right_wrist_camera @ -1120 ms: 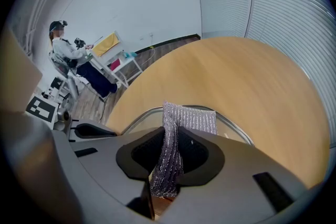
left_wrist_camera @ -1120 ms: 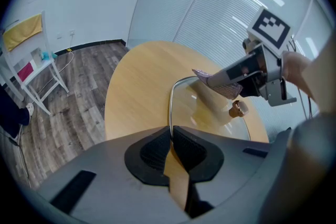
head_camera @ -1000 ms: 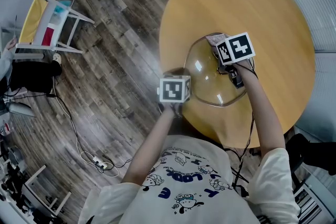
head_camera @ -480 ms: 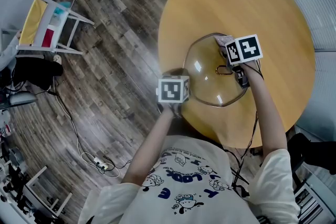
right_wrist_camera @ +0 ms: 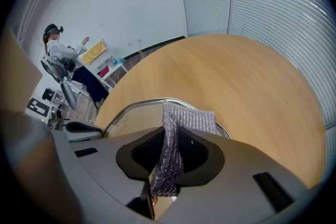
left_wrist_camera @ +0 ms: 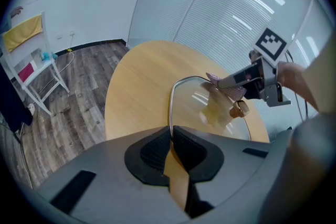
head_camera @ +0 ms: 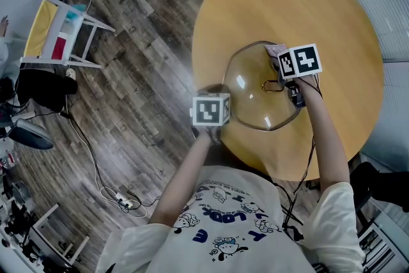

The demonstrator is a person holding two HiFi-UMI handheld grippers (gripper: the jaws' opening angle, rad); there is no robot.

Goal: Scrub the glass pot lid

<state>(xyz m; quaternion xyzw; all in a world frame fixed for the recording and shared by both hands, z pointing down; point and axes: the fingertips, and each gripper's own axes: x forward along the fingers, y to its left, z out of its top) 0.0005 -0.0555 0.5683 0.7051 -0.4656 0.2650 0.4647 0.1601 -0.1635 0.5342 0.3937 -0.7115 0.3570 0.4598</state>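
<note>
- The glass pot lid point(head_camera: 252, 99) sits mid-frame in the head view, at the near edge of the round table point(head_camera: 287, 3). The left gripper point(left_wrist_camera: 170, 136) has its jaws pinched on the lid's metal rim.
- The right gripper point(right_wrist_camera: 167, 152) is clamped on a silvery scrubbing cloth point(right_wrist_camera: 184, 120) laid against the lid's upper-right rim. Scrubbing looks under way; how much is clean I cannot tell.
- Only the left gripper view shows the gold knob point(left_wrist_camera: 239, 108) clearly.

Light: bright, even, from overhead; you get only soft shadows | Glare: white spots on the glass pot lid point(head_camera: 255, 102), sheen across the table point(head_camera: 307, 3) | Lens: heavy fisheye, dark vignetted corners in both gripper views | Focus: mesh cloth point(right_wrist_camera: 170, 149) crisp, room edges smeared
</note>
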